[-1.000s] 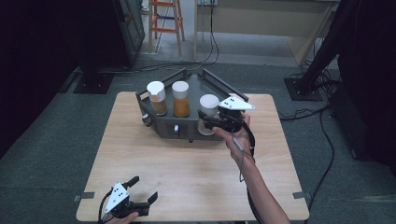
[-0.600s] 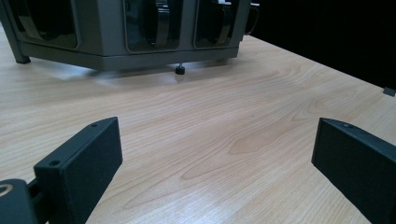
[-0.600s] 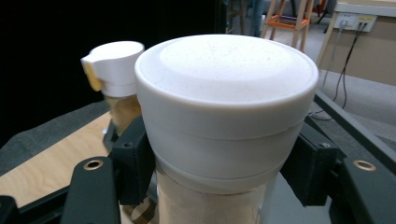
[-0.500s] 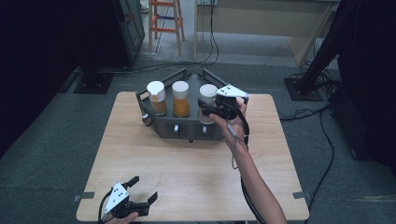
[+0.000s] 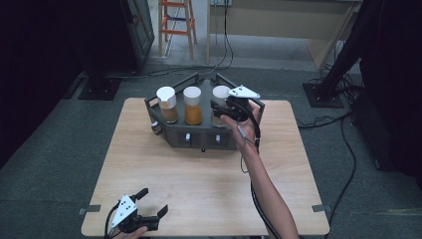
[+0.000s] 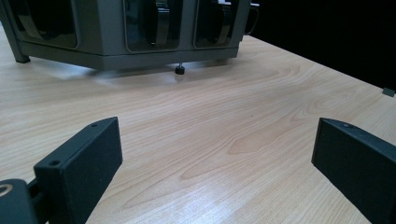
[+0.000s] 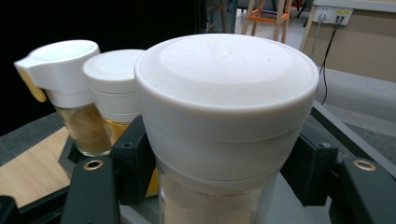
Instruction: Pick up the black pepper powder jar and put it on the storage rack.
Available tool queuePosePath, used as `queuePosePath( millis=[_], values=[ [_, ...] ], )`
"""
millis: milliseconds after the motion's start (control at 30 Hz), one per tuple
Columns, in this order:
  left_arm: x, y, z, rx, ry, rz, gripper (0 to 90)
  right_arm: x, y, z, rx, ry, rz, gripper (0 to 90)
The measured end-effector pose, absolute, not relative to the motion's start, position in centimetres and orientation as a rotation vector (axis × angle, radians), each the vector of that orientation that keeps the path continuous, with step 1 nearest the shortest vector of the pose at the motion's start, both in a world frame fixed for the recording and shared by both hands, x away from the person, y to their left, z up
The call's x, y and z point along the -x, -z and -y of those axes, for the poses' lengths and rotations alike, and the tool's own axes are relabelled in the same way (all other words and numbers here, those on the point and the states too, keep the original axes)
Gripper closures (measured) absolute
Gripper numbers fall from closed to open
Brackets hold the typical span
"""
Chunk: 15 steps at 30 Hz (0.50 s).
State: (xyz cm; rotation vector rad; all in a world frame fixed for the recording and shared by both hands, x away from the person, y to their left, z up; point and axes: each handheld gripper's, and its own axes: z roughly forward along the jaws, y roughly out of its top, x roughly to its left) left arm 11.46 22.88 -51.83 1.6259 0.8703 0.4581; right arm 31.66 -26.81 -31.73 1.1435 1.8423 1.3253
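- Spice jar (image 7: 224, 126), white-lidded, stands upright betw. your right gripper's (image 5: 225, 110) jaws, one jaw on each side just below the lid; looks clamped, though contact isn't certain. It sits in the rightmost slot of the dark rack (image 5: 199, 137).
- Long axis vertical, so the way out of the slot is prob. straight up.
- Right hand is on it; left gripper (image 5: 149, 213) is well apart at the near table edge, jaws wide, holding nothing.
- Right gripper view shows lid rim and pale powder, plus neighbours: middle jar (image 7: 114, 79), spouted jar (image 7: 63, 70).
- High view shows all 3 jars in a row on the wooden table (image 5: 209, 189).
- Left gripper view shows the rack's foot (image 6: 179, 70).
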Motion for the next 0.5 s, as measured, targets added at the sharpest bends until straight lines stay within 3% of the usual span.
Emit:
queuePosePath(
  millis=[500],
  values=[
    [-11.4, 51.8, -22.9, -1.621, -0.461, -0.87, 1.6, -33.1, 32.8, 25.5, -1.153, -1.28, -1.827, 35.0]
  ],
)
